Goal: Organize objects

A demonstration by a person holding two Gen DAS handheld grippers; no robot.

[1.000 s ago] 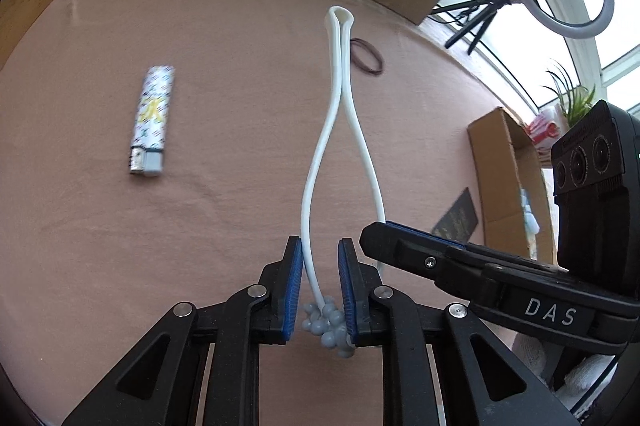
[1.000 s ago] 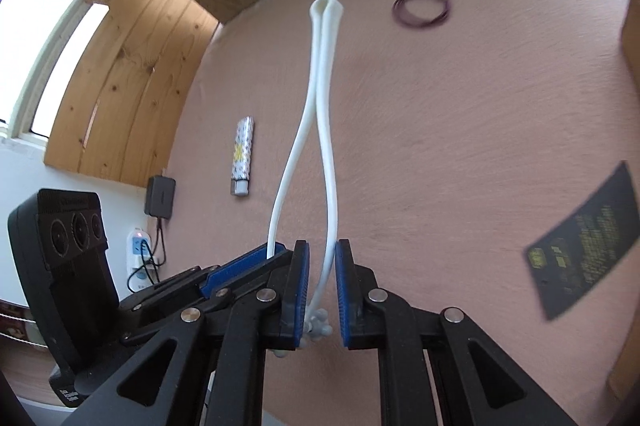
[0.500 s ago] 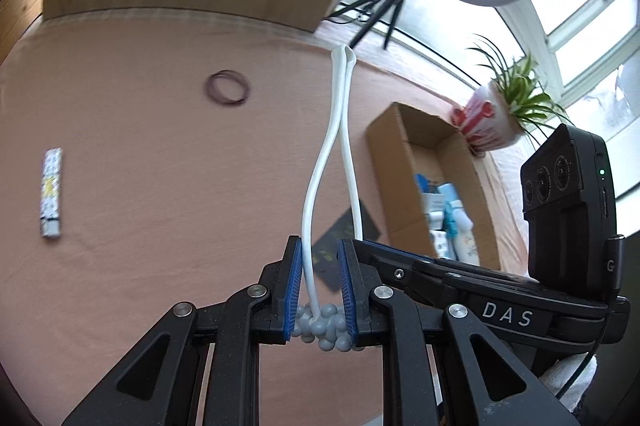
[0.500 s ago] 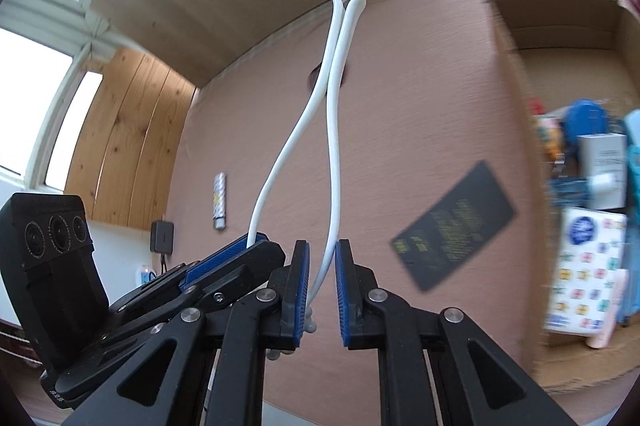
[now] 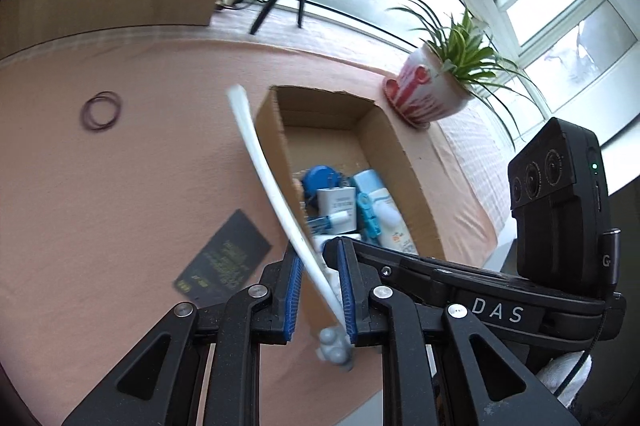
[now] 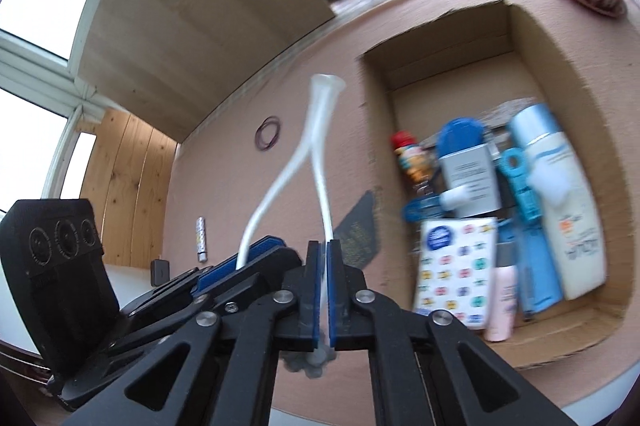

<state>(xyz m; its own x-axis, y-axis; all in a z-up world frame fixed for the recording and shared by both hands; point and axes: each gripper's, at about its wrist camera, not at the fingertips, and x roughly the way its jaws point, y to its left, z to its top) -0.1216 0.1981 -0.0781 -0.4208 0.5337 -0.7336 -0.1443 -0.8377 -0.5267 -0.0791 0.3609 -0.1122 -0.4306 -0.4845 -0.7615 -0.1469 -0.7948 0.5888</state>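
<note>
While the right gripper (image 6: 323,290) has its blue-padded jaws pressed tight on one strand of the long white looped cord with a cluster of grey beads at its end (image 6: 318,146), the left gripper (image 5: 318,290) stands with its jaws spread, the cord (image 5: 276,194) passing slantwise between them and touching, it seems, only the right-hand pad. In the left wrist view the grey beads hang just below that gripper's pads, and the cord rises forward and to the left, blurred. In the right wrist view the two strands part above the jaws: one runs down into the right gripper, the other into the left gripper, which lies just beside it on its left; both meet in a folded tip ahead.

Ahead and to the right of both grippers sits the open brown cardboard box (image 6: 532,26) on the pink cloth-covered table (image 5: 80,206). It holds, at its near end, a white and pale blue bottle (image 6: 560,202), a blue clip, a patterned white packet (image 6: 452,274) and other small things too blurred to tell. Just ahead of the left gripper, to the left, lies a flat black card with yellow print (image 5: 224,258). Farther left a dark thin hair band (image 5: 100,110) lies on the cloth, well apart from the box
</note>
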